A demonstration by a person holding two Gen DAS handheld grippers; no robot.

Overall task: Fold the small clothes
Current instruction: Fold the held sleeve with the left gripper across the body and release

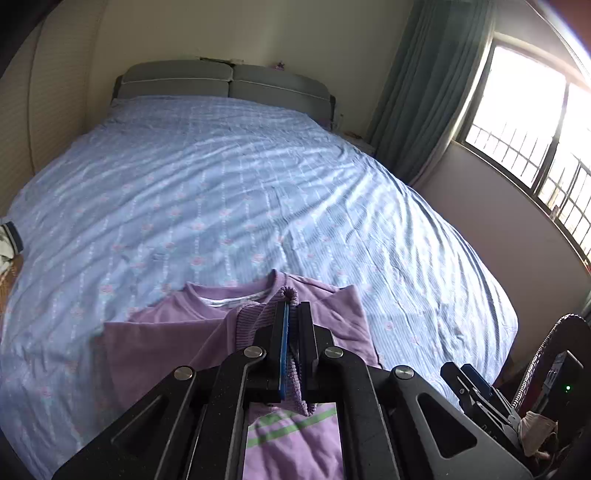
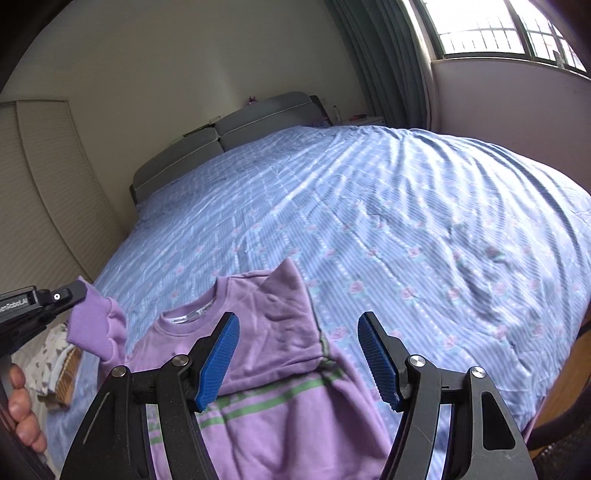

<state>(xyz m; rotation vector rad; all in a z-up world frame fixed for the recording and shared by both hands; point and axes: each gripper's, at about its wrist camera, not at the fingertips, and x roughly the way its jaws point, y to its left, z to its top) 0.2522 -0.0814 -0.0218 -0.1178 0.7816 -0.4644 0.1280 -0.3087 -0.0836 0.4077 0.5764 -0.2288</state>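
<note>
Blue floral bedding covers a wide bed (image 1: 221, 192) that fills most of the left wrist view, with a grey padded headboard (image 1: 225, 83) at its far edge against a cream wall. Green curtains (image 1: 424, 88) hang past the bed's far right corner beside a bright barred window (image 1: 532, 122). A small lilac sweatshirt (image 1: 173, 332) lies near the bed's near edge, its neckline toward the headboard and green stripes showing low on its front. The left tool (image 1: 291, 314) is clenched on the ribbed cuff (image 1: 264, 314) of one sleeve, the knit pinched between the closed pads and bunching out above and below them. At the lower right, past the bed's near right corner, the right tool (image 1: 476, 391) shows partly, with a fan grille (image 1: 539, 362) behind it.

From the right wrist view the same bed (image 2: 406, 206) slopes away to the headboard (image 2: 221, 136), with slatted cream doors (image 2: 44, 192) along the left wall and the window (image 2: 491, 29) at the top right. The sweatshirt (image 2: 269, 343) lies flat by the near edge, one shoulder corner standing up in a peak. The right tool (image 2: 299, 354) hangs released above it, its blue pads (image 2: 218, 358) apart and nothing between them. At the left, the left tool (image 2: 74, 290) holds the sleeve cuff (image 2: 94, 321) lifted off the bedding, near the bed's left edge. Fingers (image 2: 22, 417) of a hand show at the lower left corner.
</note>
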